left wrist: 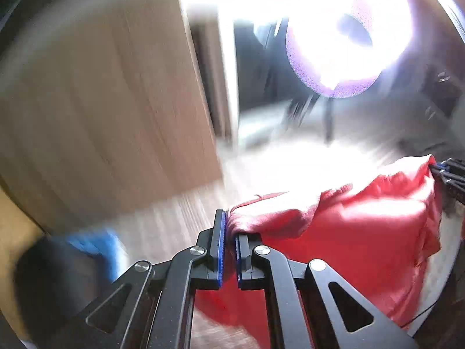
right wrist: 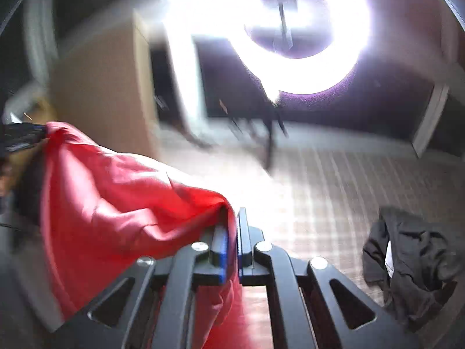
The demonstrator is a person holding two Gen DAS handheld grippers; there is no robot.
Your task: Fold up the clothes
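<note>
A red garment [left wrist: 363,226] hangs stretched in the air between my two grippers. My left gripper [left wrist: 231,226] is shut on one corner of it, and the cloth runs off to the right, where the right gripper [left wrist: 449,174] pinches the far corner. In the right wrist view the red garment [right wrist: 116,203] spreads to the left, with my right gripper [right wrist: 232,226] shut on its edge and the left gripper [right wrist: 23,138] at the far left corner. Both views are blurred by motion.
A dark garment [right wrist: 412,264] lies crumpled on the checked surface [right wrist: 334,189] at the lower right. A bright ring light [right wrist: 293,29] on a stand glares ahead. A wooden cabinet [left wrist: 116,116] stands to the left, and something blue [left wrist: 98,247] lies below it.
</note>
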